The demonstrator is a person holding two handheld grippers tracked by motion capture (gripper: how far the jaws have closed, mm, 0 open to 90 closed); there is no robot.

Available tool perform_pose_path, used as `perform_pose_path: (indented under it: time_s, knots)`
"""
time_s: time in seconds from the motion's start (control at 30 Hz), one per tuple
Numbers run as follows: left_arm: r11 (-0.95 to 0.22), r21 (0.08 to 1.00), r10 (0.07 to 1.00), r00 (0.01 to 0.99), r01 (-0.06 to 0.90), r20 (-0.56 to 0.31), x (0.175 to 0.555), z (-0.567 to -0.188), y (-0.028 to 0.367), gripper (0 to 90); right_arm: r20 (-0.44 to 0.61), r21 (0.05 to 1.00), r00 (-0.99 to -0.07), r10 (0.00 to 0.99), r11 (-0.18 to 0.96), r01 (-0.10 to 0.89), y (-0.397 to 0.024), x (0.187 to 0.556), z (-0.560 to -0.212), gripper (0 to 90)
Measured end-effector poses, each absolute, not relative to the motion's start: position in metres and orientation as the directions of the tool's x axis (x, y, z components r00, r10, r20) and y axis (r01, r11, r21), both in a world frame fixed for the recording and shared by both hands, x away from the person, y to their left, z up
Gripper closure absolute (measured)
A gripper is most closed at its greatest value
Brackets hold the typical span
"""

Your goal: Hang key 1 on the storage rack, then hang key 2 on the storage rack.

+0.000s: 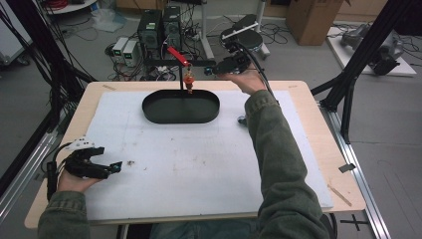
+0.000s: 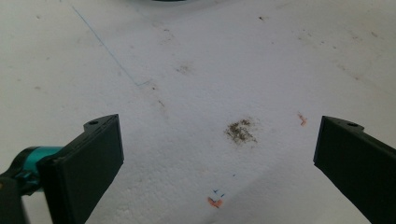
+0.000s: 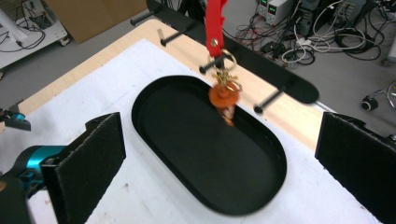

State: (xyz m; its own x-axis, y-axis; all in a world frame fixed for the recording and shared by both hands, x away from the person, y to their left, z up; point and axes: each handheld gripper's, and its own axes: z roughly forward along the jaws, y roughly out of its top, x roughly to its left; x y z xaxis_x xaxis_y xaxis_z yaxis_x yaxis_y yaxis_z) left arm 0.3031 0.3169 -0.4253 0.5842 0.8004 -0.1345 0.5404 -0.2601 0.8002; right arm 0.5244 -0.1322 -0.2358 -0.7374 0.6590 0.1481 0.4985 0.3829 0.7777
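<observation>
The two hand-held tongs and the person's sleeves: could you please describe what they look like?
Both tongs are black. The left tongs carry a white plate on top and a teal part near the tips, with a black cable trailing at the wrist. The right tongs trail a black cable too. Each has flat, rectangular black pads on a teal joint. The person wears olive-green long sleeves.

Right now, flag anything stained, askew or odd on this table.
The white mat is soiled: a brown smudge lies between the left gripper's open jaws, with orange flecks nearby. The keychain hanging over the black tray looks motion-blurred.
</observation>
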Motion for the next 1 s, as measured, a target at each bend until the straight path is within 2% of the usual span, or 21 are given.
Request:
perform_pose_path:
  time_s: [0.5,1.0]
  knots:
    - [-0.262,0.797,0.802,0.583,0.544,-0.134,0.303,-0.425,0.316,2.0,0.141,0.796,-0.717,0.683,0.353,0.492,-0.199,0.489,-0.259,0.6]
    - [-0.268,0.793,0.804,0.581,0.547,-0.129,0.303,-0.425,0.317,2.0,0.163,0.780,-0.656,0.737,0.311,0.543,-0.248,0.481,-0.284,0.6]
